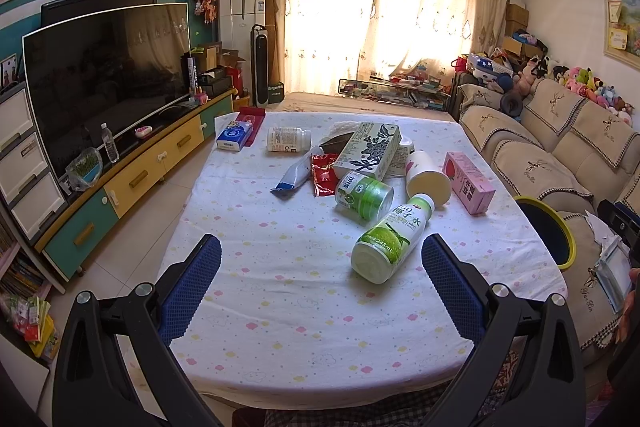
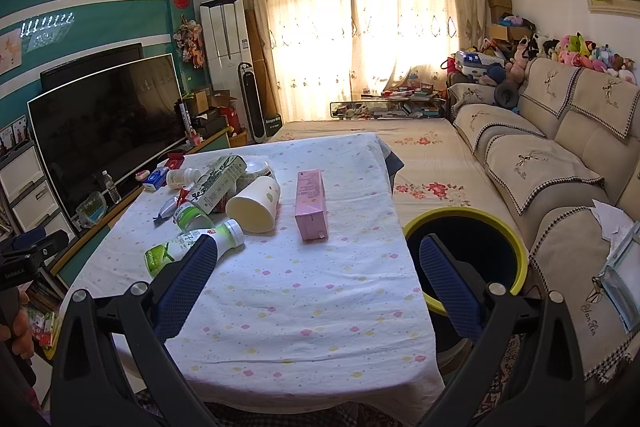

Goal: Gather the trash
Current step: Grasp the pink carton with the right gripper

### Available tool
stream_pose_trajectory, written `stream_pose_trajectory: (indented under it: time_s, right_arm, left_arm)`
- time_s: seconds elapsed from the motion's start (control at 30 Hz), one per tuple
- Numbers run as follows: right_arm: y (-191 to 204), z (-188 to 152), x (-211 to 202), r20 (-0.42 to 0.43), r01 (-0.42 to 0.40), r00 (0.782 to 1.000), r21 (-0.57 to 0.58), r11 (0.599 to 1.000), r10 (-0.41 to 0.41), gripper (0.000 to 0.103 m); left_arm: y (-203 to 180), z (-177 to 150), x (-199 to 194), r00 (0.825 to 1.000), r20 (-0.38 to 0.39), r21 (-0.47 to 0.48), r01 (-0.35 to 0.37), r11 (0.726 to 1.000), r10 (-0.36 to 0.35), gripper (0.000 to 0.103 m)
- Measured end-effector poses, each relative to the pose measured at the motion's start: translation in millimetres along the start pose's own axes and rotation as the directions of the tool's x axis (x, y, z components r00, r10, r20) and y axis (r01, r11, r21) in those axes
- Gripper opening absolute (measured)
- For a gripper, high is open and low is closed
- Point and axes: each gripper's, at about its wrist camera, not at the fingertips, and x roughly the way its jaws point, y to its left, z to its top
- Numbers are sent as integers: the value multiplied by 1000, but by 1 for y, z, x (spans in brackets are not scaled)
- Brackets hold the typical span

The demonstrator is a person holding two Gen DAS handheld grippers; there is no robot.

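Observation:
Trash lies on a table (image 1: 280, 307) with a white dotted cloth: a green-label bottle (image 1: 390, 241) on its side, a green can (image 1: 364, 195), a paper cup (image 1: 428, 179), a pink carton (image 1: 469, 182), a green-white carton (image 1: 368, 150), a white jar (image 1: 289, 139) and wrappers (image 1: 296, 175). A black bin with a yellow rim (image 2: 468, 259) stands at the table's right side. My left gripper (image 1: 320, 263) is open and empty above the near table, left of the bottle. My right gripper (image 2: 316, 263) is open and empty above the table's near right part, with the pink carton (image 2: 311, 205) ahead.
A sofa (image 2: 560, 163) runs along the right, close to the bin. A TV (image 1: 108, 75) on a low cabinet (image 1: 132, 183) stands to the left. A blue tissue pack (image 1: 234, 137) lies at the table's far left corner. A low glass table (image 1: 396, 89) stands by the curtains.

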Motion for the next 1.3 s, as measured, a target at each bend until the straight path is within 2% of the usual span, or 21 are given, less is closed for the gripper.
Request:
stream_pose_trajectory:
  time_s: [0.23,0.4,0.6,0.83,0.9,0.93,1.03,1.2,1.3]
  right_arm:
    - [3,-4,8,-18,0,1000,2,1000,0,97]
    - [5,-7,32,-55,-3,999,-2,1000,3,97]
    - [16,-9,80,-105,-7,994,-33,999,4,97]
    - [21,-3,155,-158,19,987,-45,999,-26,96]
    - [17,-2,179,-187,38,981,-40,998,-45,90]
    - [15,-1,189,-205,37,978,-33,999,-43,82]
    - [8,-2,219,-271,29,962,-13,1000,-31,71]
    - [7,-2,244,-317,15,948,-4,1000,-16,63]
    - [7,1,252,-327,4,945,0,1000,-4,46]
  left_arm:
    - [4,0,11,1000,-15,1,-6,1000,6,99]
    - [7,0,22,1000,-24,-7,-10,1000,10,99]
    - [8,-1,43,999,-32,-4,-18,1000,18,99]
    - [8,-4,71,999,-53,12,-4,1000,4,99]
    - [8,-5,76,998,-55,18,-12,1000,13,99]
    - [8,-6,79,998,-56,20,-13,1000,14,99]
    - [10,-7,86,998,-66,13,-9,1000,10,99]
    - [13,-8,99,996,-91,-2,1,1000,-1,99]
    - [11,-8,105,995,-101,-4,7,1000,-8,99]
